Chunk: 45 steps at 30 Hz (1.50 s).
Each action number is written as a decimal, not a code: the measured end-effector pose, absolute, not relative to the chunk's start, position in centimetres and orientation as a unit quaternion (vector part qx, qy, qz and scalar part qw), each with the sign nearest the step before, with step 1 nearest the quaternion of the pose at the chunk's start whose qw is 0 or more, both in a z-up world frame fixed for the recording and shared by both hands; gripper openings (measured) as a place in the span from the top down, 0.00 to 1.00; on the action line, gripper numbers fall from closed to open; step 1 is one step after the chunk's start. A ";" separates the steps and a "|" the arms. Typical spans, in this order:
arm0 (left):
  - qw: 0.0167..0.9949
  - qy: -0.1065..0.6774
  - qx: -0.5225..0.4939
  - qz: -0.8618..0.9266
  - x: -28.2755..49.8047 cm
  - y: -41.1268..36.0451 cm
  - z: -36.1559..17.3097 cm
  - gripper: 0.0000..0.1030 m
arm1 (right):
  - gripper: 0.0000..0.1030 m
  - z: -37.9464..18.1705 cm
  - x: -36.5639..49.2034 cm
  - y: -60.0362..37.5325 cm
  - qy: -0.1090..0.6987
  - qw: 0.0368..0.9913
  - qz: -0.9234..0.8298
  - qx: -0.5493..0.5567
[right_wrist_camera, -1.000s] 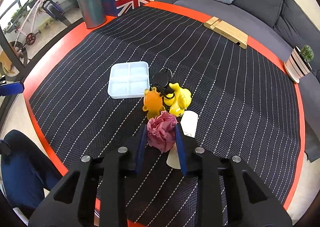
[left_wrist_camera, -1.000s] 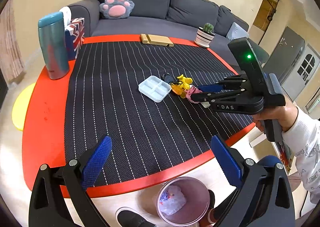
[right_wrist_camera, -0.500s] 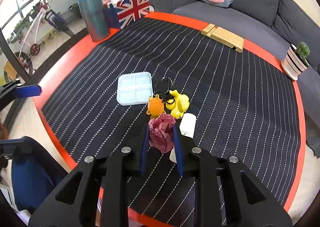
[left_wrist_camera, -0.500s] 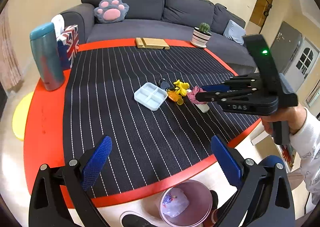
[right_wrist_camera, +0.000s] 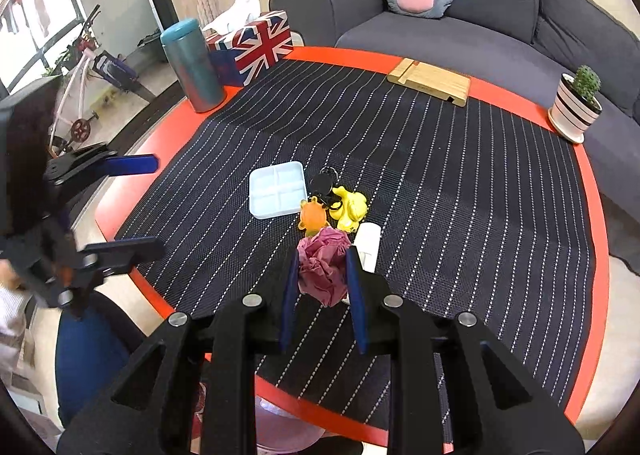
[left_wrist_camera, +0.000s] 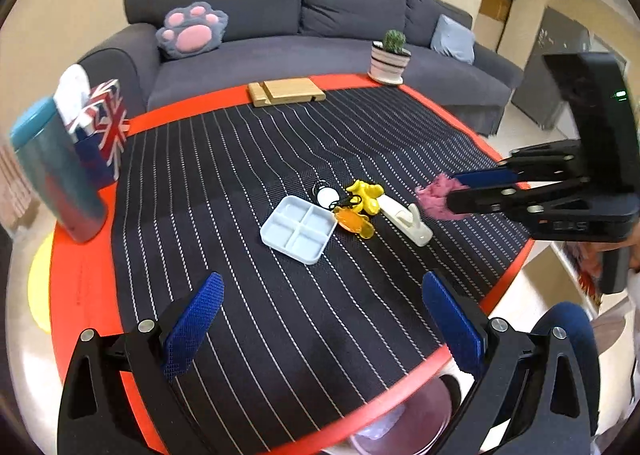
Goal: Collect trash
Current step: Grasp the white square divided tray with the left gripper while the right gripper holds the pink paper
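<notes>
My right gripper (right_wrist_camera: pixel 322 259) is shut on a crumpled pink paper ball (right_wrist_camera: pixel 322 269) and holds it above the striped mat. In the left wrist view the right gripper (left_wrist_camera: pixel 454 191) holds the pink paper ball (left_wrist_camera: pixel 434 197) at the right, clear of the table. My left gripper (left_wrist_camera: pixel 322 311) is open and empty above the table's near edge; it also shows at the left of the right wrist view (right_wrist_camera: pixel 156 207). A pink trash bin (left_wrist_camera: pixel 404 427) with white trash inside stands on the floor below the table edge, partly hidden.
On the black striped mat (left_wrist_camera: pixel 280 159) lie a white compartment tray (left_wrist_camera: pixel 298 229), yellow and orange toy keychains (left_wrist_camera: pixel 360 207) and a white hook (left_wrist_camera: pixel 406 217). A teal tumbler (left_wrist_camera: pixel 52 175), flag tissue box (left_wrist_camera: pixel 100 127), wooden stand (left_wrist_camera: pixel 286 93) and potted cactus (left_wrist_camera: pixel 390 63) line the far side.
My right gripper has lifted the pink paper ball off the mat and drawn it back toward the table's near edge. The white hook it covered now shows. The left gripper has stayed open.
</notes>
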<state>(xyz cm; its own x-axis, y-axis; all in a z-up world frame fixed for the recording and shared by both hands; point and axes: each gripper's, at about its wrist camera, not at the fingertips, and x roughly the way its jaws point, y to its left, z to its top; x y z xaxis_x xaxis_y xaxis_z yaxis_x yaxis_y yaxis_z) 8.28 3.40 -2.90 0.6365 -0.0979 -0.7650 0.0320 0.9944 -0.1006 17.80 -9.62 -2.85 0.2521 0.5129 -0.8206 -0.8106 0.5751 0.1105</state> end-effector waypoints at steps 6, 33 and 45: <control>0.893 0.445 -0.016 -0.058 10.9 3.7 -3.8 0.07 | 0.77 -2.4 17.9 -10.4 0.439 0.774 0.427 -0.163; 0.864 0.490 0.043 -0.111 16.3 4.4 -8.8 0.25 | 0.77 -3.0 18.7 -12.2 0.450 0.777 0.411 -0.156; 0.863 0.496 0.013 -0.092 15.5 4.9 -8.6 0.43 | 0.77 -3.3 18.6 -12.3 0.449 0.779 0.413 -0.148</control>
<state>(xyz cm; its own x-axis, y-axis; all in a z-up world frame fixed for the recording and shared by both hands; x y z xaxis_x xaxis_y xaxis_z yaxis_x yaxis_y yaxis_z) 15.54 4.92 -8.65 0.4904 -0.1459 -0.8592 0.1715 0.9828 -0.0690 18.61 -12.27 -3.27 0.2559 0.5106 -0.8208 -0.7762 0.6147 0.1404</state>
